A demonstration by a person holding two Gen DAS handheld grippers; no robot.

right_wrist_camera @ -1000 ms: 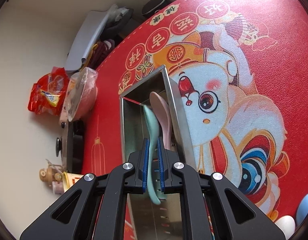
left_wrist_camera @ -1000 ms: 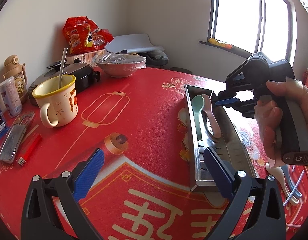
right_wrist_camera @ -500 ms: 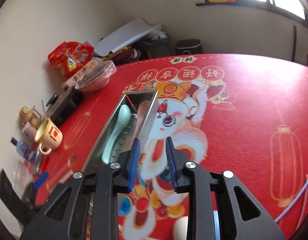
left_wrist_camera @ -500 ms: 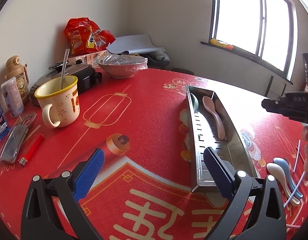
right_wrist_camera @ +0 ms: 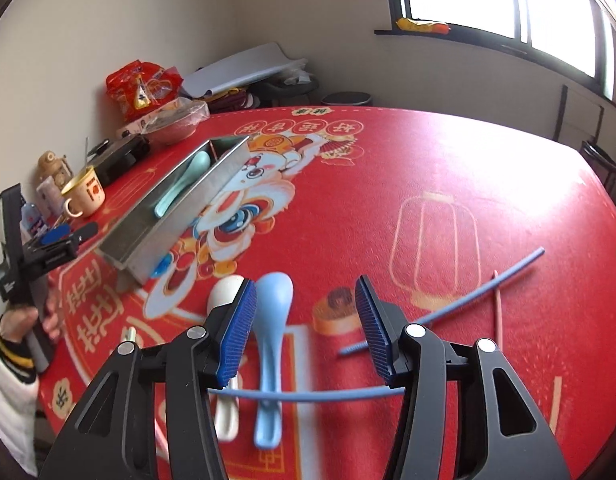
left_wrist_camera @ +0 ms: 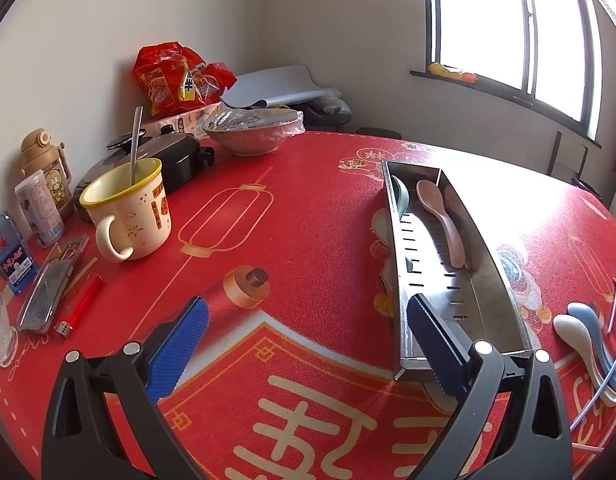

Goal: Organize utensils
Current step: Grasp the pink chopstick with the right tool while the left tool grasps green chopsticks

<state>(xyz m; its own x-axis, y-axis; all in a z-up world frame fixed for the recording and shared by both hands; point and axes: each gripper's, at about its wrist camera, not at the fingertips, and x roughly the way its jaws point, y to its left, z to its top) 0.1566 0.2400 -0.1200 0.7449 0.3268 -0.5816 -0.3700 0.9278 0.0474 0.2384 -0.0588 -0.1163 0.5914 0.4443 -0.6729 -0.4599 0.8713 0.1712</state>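
A long steel tray [left_wrist_camera: 482, 292] lies on the red tablecloth, and a pink spoon [left_wrist_camera: 440, 224] and a green spoon [left_wrist_camera: 400, 196] rest inside it. My left gripper [left_wrist_camera: 308, 348] stands open and empty just before the tray's near end. Above the loose utensils my right gripper [right_wrist_camera: 304, 328] hangs with its jaws opening. A blue spoon [right_wrist_camera: 270, 320] lies on the cloth below the gap, touching neither pad. Beside it lies a white spoon [right_wrist_camera: 224, 292], with blue chopsticks [right_wrist_camera: 488, 284] and a pink chopstick [right_wrist_camera: 497, 304] scattered around. The right wrist view also shows the tray [right_wrist_camera: 180, 224] and the left gripper [right_wrist_camera: 72, 234], held by a hand.
At the left stand a yellow-rimmed mug [left_wrist_camera: 128, 208] with a metal spoon in it, a film-covered bowl [left_wrist_camera: 252, 132], a black pot [left_wrist_camera: 176, 160], snack bags [left_wrist_camera: 176, 76], bottles and a red lighter [left_wrist_camera: 80, 308]. A window is at the far right.
The right gripper let go of the green spoon in the tray, drew back to above the loose spoons and chopsticks, rolled and spread its jaws. The left gripper hardly moved.
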